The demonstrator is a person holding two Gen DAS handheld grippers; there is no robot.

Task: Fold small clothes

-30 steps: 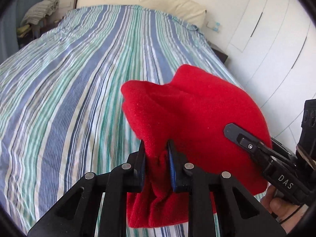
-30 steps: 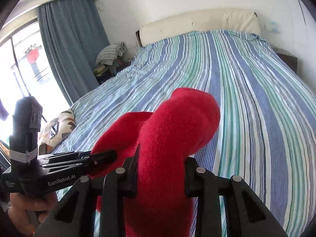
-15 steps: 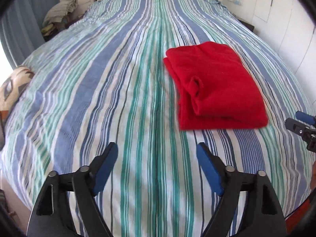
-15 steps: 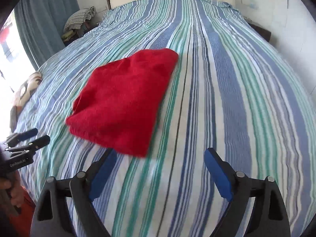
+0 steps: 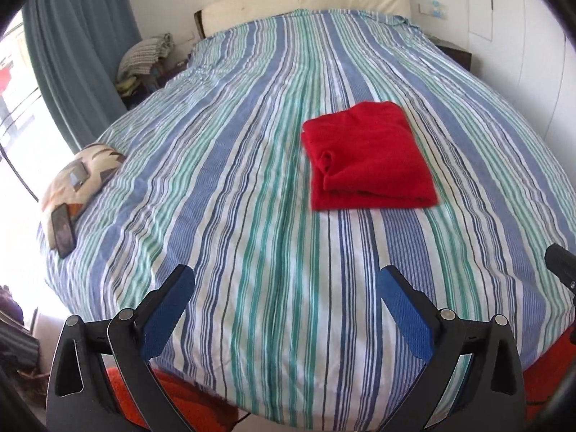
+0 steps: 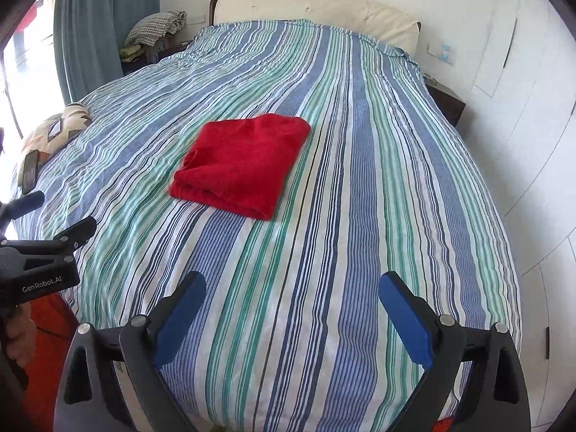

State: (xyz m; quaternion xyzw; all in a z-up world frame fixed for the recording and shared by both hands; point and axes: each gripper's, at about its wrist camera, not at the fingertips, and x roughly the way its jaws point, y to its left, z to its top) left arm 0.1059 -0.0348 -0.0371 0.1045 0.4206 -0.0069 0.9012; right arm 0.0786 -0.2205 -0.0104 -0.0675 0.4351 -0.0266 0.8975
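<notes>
- Red garment [image 5: 370, 158], folded into a compact, roughly square packet, lying flat on the striped bedspread [image 5: 252, 216], right of the bed's midline in the left wrist view and left of centre in the right wrist view [image 6: 239, 165]
- Layered edges of the packet visible along its near side, with a small tuck or roll at the near left corner; no sleeve or loose flap seen spreading beyond the outline
- Left gripper [image 5: 286, 309] low at the foot of the bed, jaws opening and by now spread wide, nothing between the blue pads [image 5: 403, 316]; garment well apart from them, further up the bed
- Right gripper [image 6: 291, 315] likewise at the near edge, jaws opening, wide, bare bedspread alone between them; a hand [image 6: 18, 338] gripping the other tool's handle visible at the left edge of this view
- Judged progress: folding of this piece apparently complete, packet released and resting unaided; remaining work probably limited to fetching another item, though no further unfolded small garment can be made out on the bedspread
- Elsewhere: patterned cushion [image 5: 82, 176] with a dark phone [image 5: 63, 230] at the left edge of the bed, pile of cloth [image 5: 144, 57] beside the headboard [image 5: 306, 0]; whether that pile belongs to the task cannot be told
</notes>
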